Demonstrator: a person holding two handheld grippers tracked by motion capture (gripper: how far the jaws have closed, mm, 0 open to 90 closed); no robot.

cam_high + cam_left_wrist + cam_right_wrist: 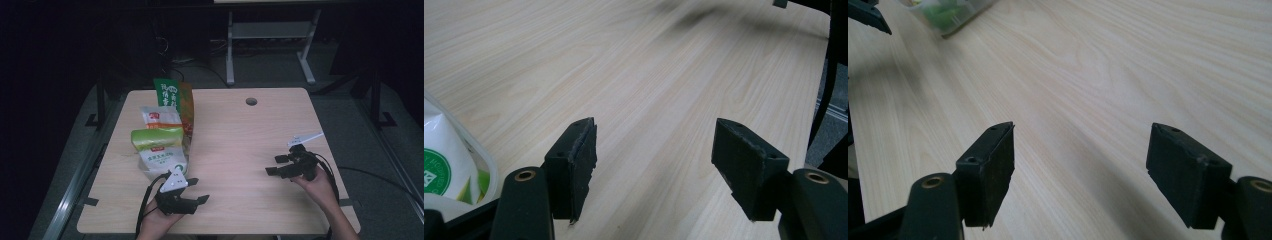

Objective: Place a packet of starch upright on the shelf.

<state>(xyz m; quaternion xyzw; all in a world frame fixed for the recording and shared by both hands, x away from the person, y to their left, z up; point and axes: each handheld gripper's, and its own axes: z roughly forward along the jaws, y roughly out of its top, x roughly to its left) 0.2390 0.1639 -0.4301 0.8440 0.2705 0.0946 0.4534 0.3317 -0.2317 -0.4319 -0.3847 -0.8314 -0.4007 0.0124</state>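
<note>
Both grippers hover over the desk point(235, 145), jaws wide apart and empty: left gripper point(196, 191) near the front edge beside the snack bags point(161, 142), right gripper point(274, 164) toward the right edge.

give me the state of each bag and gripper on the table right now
front bag: lying flat, sealed, untouched
middle bag: lying flat, partly under the front bag
back bag: lying flat at the far end of the row
left gripper: open, nothing between the jaws, just right of the front bag
right gripper: open, nothing between the jaws, over bare table
</note>
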